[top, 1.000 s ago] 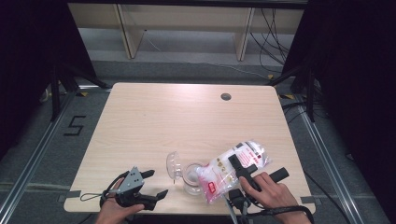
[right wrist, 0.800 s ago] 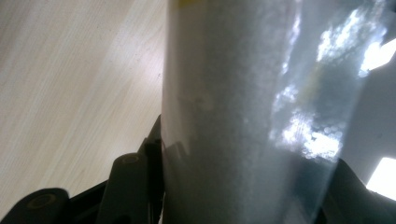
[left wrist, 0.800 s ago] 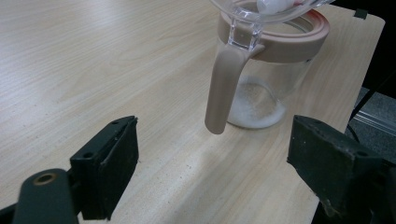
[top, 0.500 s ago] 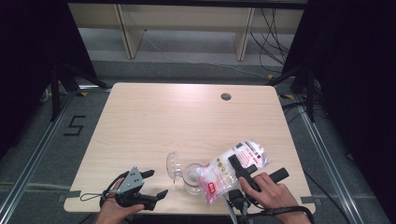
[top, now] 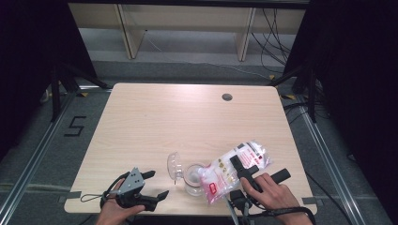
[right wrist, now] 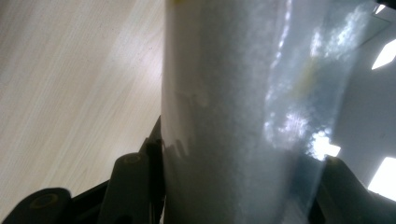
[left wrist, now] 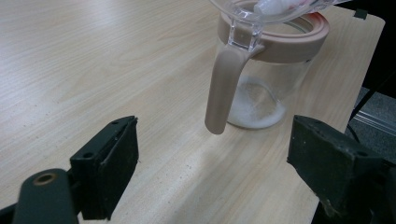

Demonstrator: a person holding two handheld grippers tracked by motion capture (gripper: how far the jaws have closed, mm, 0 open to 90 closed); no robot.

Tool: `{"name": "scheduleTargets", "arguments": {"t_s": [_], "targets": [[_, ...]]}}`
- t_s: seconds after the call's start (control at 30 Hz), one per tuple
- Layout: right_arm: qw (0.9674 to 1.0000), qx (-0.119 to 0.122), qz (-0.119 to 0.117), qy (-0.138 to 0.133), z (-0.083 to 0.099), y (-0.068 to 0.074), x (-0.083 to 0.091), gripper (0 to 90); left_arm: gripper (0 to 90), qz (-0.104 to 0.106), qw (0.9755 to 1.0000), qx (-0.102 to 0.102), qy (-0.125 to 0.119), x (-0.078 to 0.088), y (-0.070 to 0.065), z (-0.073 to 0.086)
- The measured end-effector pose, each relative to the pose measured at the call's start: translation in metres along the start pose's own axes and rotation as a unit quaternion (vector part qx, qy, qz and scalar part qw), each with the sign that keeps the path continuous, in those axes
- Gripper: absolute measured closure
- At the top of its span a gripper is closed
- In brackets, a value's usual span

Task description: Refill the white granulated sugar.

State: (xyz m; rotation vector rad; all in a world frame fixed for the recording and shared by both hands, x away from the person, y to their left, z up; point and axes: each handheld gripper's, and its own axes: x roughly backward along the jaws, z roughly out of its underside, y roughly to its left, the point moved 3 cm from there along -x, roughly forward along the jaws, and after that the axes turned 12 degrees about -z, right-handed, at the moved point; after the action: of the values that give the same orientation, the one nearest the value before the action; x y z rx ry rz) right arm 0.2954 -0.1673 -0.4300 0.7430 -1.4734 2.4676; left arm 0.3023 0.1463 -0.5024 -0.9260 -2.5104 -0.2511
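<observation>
Your right gripper [top: 240,169] is clamped on the bag [top: 234,169] of white granules, lower right of the high view, tilted so its mouth sits over the jar [top: 193,178] at lower centre, near the table [top: 187,117] front edge. In the right gripper view the bag's [right wrist: 233,116] film bulges between both jaws, so the grip is on the filled body.

The bag is soft, slick plastic, fairly heavy with powder; it will sag and shift as it empties. Judgement: hold it mid-body or higher toward the closed end, squeeze firmly but not so hard that it bursts or kinks the flow.

The jar is clear, rigid, likely glass or hard plastic, with a pink rim [left wrist: 289,42], a flip lid [top: 173,166] standing open, and a little white heap at the bottom. It looks light and could tip. Its handle [left wrist: 224,88] is the place to steady it.

Your left gripper [top: 155,185] is released, jaws wide, lower left, apart from the jar, facing the handle.
</observation>
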Motion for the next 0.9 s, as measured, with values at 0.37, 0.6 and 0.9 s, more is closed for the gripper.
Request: {"name": "scheduleTargets", "arguments": {"t_s": [0.37,0.6,0.9], "targets": [[1.0000,0.008,0.002,-0.005,-0.0002,-0.0022,0.0012,54.3,15.9,-0.003,1.0000,0.002,0.001,0.0000,-0.0006,0.0000],[1.0000,0.003,0.004,-0.004,0.0000,-0.0022,0.0022,54.5,16.0,-0.003,1.0000,0.001,0.001,0.0002,-0.0005,0.0000],[0.9999,0.004,0.002,-0.010,-0.0003,-0.0013,0.0006,54.7,15.9,-0.003,1.0000,-0.002,0.003,0.0003,0.0001,0.0002]]}}
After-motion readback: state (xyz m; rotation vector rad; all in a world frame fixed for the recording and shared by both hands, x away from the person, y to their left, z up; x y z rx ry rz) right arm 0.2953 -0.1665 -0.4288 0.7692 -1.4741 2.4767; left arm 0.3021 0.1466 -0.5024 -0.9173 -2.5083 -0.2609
